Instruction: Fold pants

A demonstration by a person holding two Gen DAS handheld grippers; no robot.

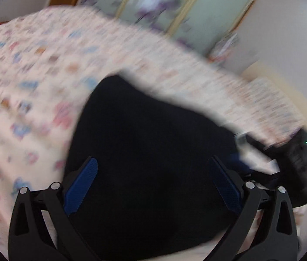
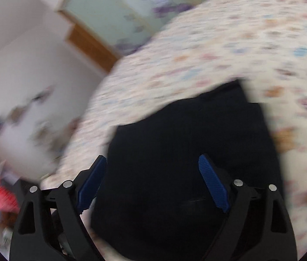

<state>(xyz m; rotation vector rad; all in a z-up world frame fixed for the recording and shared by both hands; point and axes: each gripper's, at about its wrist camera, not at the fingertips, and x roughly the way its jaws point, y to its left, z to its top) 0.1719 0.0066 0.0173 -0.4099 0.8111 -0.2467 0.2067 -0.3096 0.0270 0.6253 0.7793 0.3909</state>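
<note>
Under both grippers: one pair of black pants on one patterned bedsheet.
Left gripper and right gripper (two in all) spread wide, grasping nothing.

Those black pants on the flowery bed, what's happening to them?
Someone is folding the black fabric pants on the bed's flower-patterned sheet, using a hand-held gripper in each hand. Right now the left gripper and the right gripper both hover open over the pants, gripping nothing. Both pictures are blurry.
</note>
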